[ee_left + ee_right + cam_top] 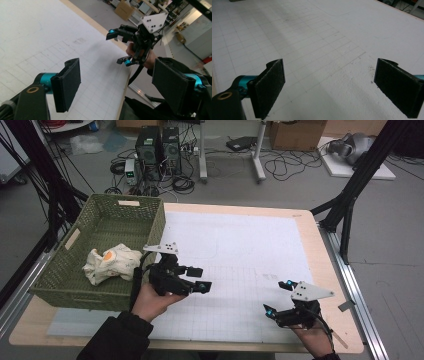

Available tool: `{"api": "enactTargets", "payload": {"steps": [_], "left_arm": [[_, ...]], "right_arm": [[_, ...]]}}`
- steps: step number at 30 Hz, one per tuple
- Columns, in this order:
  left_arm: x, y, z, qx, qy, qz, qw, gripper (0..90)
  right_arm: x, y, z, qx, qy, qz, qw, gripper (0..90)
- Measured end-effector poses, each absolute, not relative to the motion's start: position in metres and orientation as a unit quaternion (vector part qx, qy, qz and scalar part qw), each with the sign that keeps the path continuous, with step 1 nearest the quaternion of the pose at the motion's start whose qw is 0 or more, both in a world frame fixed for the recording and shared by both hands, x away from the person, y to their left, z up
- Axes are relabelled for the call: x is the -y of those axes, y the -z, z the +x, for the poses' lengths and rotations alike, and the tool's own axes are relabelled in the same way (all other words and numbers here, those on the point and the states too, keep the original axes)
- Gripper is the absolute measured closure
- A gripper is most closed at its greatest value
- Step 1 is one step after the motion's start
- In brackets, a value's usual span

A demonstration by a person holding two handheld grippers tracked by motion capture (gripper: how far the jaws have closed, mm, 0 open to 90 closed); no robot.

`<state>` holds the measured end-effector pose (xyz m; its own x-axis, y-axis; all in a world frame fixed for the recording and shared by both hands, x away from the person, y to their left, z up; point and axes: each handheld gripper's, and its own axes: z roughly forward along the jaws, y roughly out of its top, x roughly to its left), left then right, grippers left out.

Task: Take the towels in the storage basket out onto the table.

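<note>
High view: left gripper (199, 279) wide open, nothing held, just right of green basket (150, 227) containing cream stuffed toy (111, 263). Left gripper view: right gripper (119, 47) open, empty. Right gripper view: gaped over white gridded sheet (317, 45).

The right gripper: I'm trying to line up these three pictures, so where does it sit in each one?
High view: the right gripper is at lower right, over the white grid sheet, fingers spread.
Left gripper view: upper right of centre, held in a hand past the table edge.
Right gripper view: its own two black fingers rise from the bottom corners, nothing between them.
Shared landmark: the white grid sheet.
</note>
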<state>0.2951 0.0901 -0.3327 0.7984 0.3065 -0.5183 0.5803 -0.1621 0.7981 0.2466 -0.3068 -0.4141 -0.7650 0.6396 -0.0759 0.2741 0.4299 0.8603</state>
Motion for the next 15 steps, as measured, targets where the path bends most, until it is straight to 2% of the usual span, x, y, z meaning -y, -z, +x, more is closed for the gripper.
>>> {"api": "enactTargets", "payload": {"steps": [8, 15], "left_arm": [[-0.103, 0.324, 0.302, -0.298, 0.13, 0.731, 0.6, 23.6], [-0.119, 0.321, 0.311, -0.314, 0.132, 0.726, 0.597, 24.6]], "right_arm": [[0.307, 0.414, 0.247, -0.822, -0.455, 0.278, 0.201, 9.0], [0.308, 0.413, 0.247, -0.821, -0.456, 0.277, 0.203, 9.0]]}}
